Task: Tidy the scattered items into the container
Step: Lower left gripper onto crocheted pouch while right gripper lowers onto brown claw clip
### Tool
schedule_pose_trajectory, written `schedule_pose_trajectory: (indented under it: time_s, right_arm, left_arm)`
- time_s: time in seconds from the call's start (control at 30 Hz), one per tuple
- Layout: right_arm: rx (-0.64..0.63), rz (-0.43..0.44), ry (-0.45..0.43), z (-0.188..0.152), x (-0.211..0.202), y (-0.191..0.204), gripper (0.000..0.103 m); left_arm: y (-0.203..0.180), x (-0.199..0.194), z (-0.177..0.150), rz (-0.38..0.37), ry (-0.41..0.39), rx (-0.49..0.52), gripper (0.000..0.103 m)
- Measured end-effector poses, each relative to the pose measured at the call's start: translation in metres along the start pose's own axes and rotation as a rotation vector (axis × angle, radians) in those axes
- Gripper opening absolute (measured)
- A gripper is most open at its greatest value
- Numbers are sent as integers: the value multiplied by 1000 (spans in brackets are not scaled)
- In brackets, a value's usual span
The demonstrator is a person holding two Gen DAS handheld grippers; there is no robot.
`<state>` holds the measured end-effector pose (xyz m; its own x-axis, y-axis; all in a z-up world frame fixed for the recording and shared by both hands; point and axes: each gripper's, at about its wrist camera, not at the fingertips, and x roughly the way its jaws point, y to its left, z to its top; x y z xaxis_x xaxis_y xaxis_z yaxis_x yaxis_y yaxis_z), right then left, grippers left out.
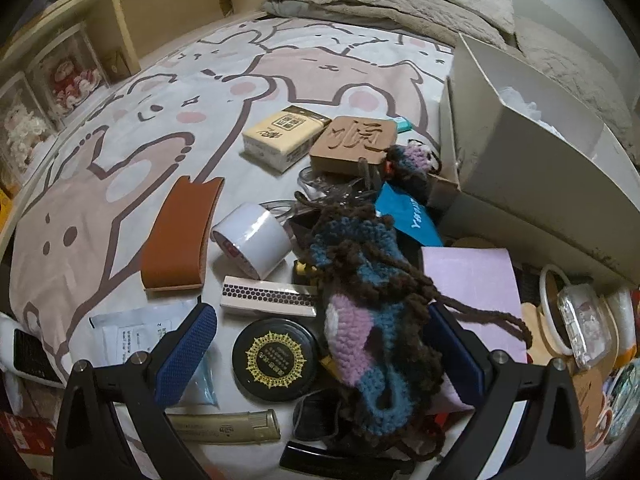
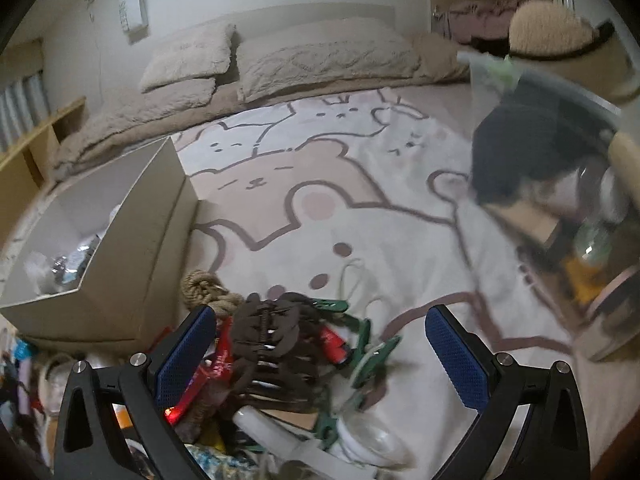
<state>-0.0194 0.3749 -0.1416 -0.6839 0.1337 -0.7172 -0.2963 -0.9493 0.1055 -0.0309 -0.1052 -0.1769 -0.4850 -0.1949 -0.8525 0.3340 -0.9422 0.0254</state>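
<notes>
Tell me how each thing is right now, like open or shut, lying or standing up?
Left claw: open, around the crochet pouch.
Right claw: open, holding nothing.
Crochet pouch: lying between the left claw's fingers.
White box: open, some things inside.
Tape roll: on its side.
Black round tin: lid on, lying flat.
Brown hair clip: lying on the pile.

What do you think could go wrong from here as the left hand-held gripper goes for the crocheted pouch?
1. The crocheted pouch trails a looped drawstring; it may snag neighbouring clutter when lifted.
2. The pouch lies over the round black tin and other items, so the open left hand-held gripper may pinch or drag those too.
3. The white box is tilted, and dropped items could slide out.
</notes>
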Motion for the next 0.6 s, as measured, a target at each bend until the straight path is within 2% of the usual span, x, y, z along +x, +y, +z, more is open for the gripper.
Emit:
schedule_pose_trajectory:
  time_s: [0.2, 0.3, 0.4, 0.47, 0.53, 0.6]
  right_arm:
    - [14, 25, -1, -5, 9, 8, 103]
    - [-45, 15, -19, -9, 10, 20, 102]
    - [-92, 10, -17, -12, 13, 27, 89]
    - [-93, 16, -3, -14, 15, 28, 73]
    - [-93, 7, 10, -16, 19, 29, 59]
    - [-95, 11, 17, -18, 21, 29, 57]
  left_arm:
    - [-2, 2, -2, -49, 16, 0, 74]
    - [-6, 1, -1, -75, 14, 12, 62]
    - [-8, -1, -1, -77, 7, 21, 53]
    - [-8, -1, -1, -76, 4, 14, 43]
    - [-6, 0, 0, -79, 4, 7, 43]
    - [-4, -1, 0, -85, 4, -4, 42]
